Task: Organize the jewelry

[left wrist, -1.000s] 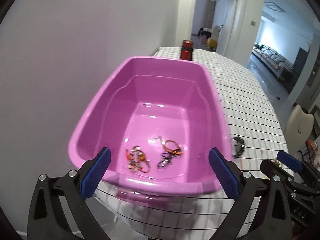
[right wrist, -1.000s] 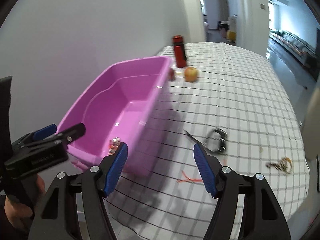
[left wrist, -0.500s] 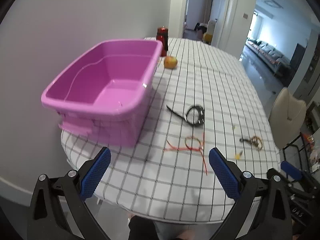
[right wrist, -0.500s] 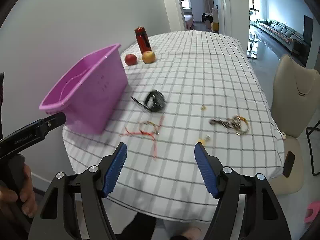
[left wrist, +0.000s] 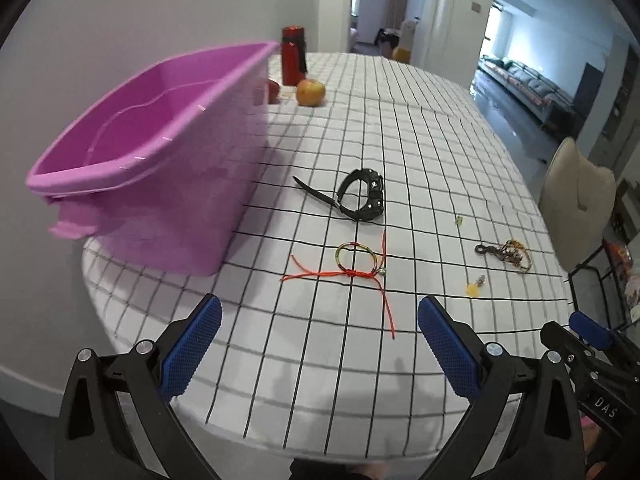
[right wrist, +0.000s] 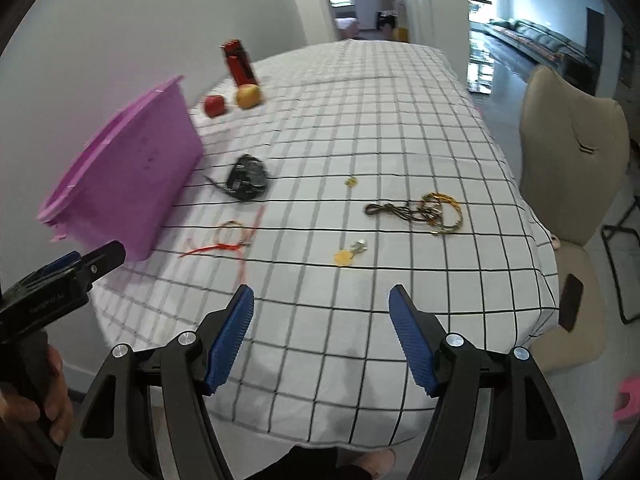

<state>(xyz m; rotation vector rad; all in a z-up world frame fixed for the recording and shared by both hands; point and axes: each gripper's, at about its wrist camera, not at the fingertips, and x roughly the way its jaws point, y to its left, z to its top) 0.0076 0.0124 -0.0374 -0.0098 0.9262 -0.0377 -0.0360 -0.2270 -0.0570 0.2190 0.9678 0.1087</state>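
A purple plastic tub (left wrist: pixel 160 160) (right wrist: pixel 132 176) stands at the left end of a checked tablecloth. Loose jewelry lies to its right: a black studded strap (left wrist: pixel 360 196) (right wrist: pixel 248 178), a red-cord bracelet (left wrist: pixel 356 264) (right wrist: pixel 232 240), a brown and gold tangle (left wrist: pixel 506 254) (right wrist: pixel 424 212), a small yellow charm (left wrist: pixel 474 286) (right wrist: pixel 348 254) and a tiny gold piece (left wrist: pixel 459 220) (right wrist: pixel 351 181). My left gripper (left wrist: pixel 320 336) hangs open over the table's near edge, short of the red cord. My right gripper (right wrist: pixel 322 332) is open too, with nothing between its blue pads.
A red bottle (left wrist: pixel 293 56) (right wrist: pixel 239 63), an orange apple (left wrist: pixel 310 92) (right wrist: pixel 248 96) and a red apple (right wrist: pixel 215 106) stand behind the tub. A beige chair (right wrist: pixel 572 168) is at the table's right side. A white wall runs along the left.
Both grippers have pulled back from the tub and sunk towards the table's near edge. The tub's inside has gone out of view and the loose jewelry on the cloth now lies ahead.
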